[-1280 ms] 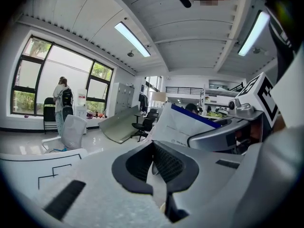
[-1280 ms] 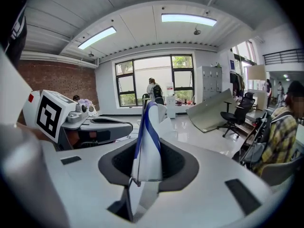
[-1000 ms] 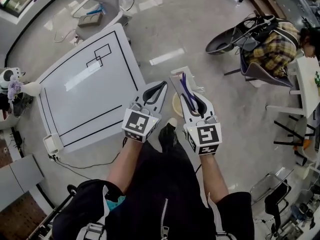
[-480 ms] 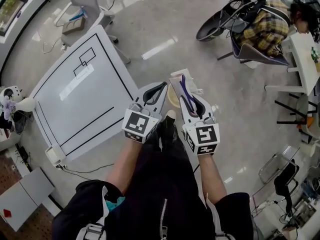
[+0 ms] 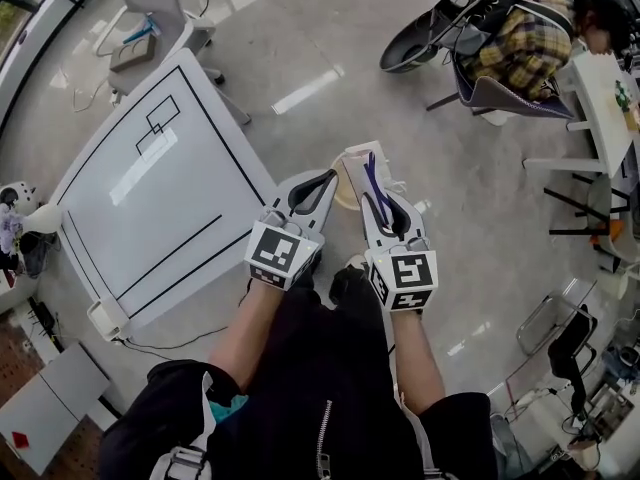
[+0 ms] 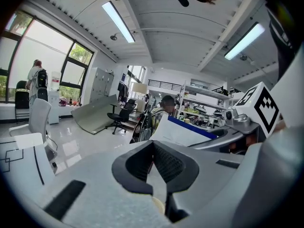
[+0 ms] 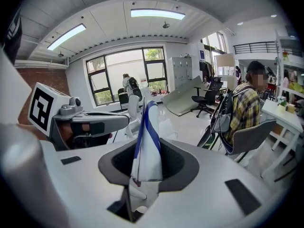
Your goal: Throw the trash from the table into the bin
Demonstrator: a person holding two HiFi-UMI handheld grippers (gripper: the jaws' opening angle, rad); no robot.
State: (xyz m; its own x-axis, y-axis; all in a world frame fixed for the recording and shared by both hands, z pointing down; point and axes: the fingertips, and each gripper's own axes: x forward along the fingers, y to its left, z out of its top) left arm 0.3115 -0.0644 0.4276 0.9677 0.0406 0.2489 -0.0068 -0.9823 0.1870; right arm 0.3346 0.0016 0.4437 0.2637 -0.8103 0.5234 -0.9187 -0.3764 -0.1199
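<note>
Black zipped jacket [image 5: 300,388], white straps [image 5: 190,458]

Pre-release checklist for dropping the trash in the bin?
1. Grip: right hand-held gripper shut on the white-and-blue wrapper: ok.
2. Spare hand: left hand-held gripper shut, nothing held: ok.
3. Target: bin on the floor below, rim showing between both grippers: ok.
4. Alignment: wrapper directly over the bin's mouth: cannot tell, the grippers hide most of it.
5. Bystander: seated person well away from the drop: ok.
</note>
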